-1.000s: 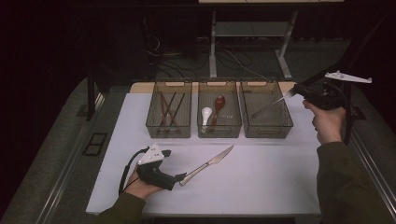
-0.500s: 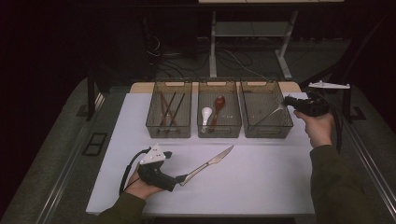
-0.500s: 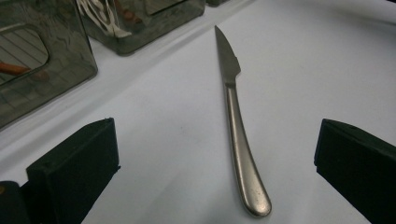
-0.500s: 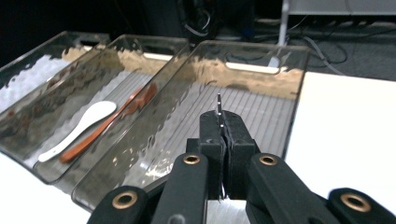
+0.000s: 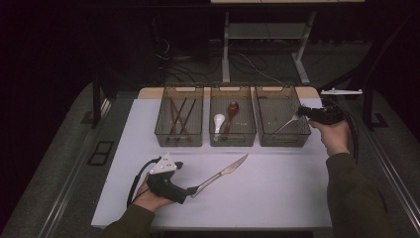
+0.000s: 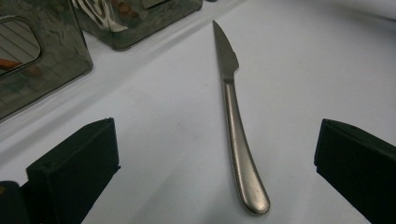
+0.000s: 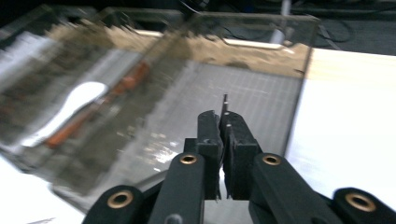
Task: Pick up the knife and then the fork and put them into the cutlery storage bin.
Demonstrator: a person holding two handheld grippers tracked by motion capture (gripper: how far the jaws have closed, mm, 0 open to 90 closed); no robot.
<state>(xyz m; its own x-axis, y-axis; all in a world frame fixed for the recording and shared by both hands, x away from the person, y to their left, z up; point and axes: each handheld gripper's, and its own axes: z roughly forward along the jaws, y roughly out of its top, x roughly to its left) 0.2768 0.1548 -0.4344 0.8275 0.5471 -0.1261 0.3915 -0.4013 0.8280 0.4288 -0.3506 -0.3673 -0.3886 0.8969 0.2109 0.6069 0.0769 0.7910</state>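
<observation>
Blurred bins beyond the right tongs

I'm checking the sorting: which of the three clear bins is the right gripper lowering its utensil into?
The right-hand bin, nearest the right gripper; the thin metal utensil clamped in its jaws slants into it. The middle bin holds spoons, the left bin sticks.

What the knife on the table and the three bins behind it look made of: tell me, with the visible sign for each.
Knife: one-piece metal, likely stainless steel, with a brushed, dull-grey sheen and soft highlights along the handle.
Bins: clear, smoke-tinted hard plastic, probably acrylic; the contents show through their walls, which carry glossy reflections.
Table: matte white surface; material cannot be told.
</observation>
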